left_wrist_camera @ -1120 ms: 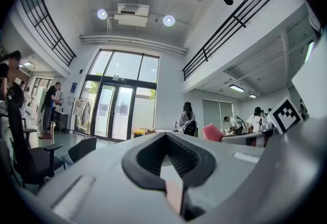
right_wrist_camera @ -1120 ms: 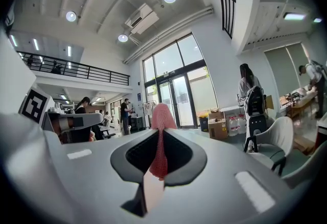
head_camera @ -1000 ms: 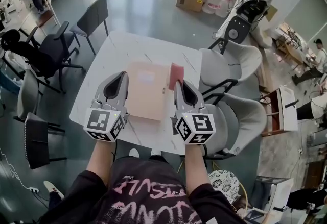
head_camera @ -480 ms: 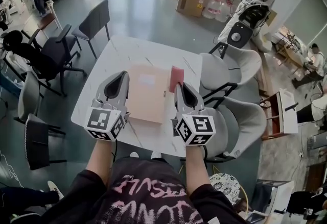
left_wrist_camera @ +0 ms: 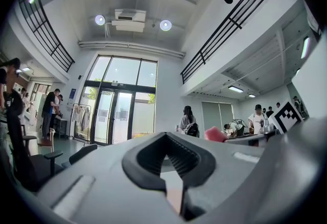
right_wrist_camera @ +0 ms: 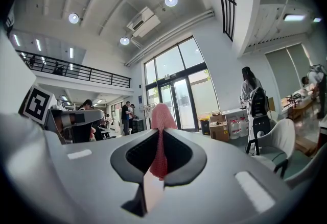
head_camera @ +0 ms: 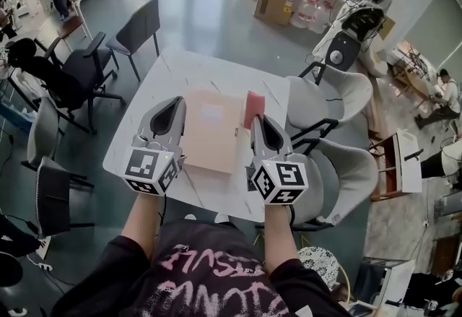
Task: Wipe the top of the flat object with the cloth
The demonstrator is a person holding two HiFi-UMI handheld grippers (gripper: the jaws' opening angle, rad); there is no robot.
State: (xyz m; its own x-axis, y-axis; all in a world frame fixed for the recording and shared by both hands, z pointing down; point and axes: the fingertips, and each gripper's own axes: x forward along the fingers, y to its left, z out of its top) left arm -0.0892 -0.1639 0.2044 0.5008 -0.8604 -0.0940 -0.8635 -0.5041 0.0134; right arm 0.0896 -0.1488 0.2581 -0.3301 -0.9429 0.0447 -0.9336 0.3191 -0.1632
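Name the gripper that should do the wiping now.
Right. The right gripper is shut on the pink cloth, just beside the flat object at its right edge. The left gripper holds nothing.

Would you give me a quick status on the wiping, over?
Right tongs shut on pink cloth, at right edge of flat object. Left tongs shut, empty, by its left edge. Nothing in the way.
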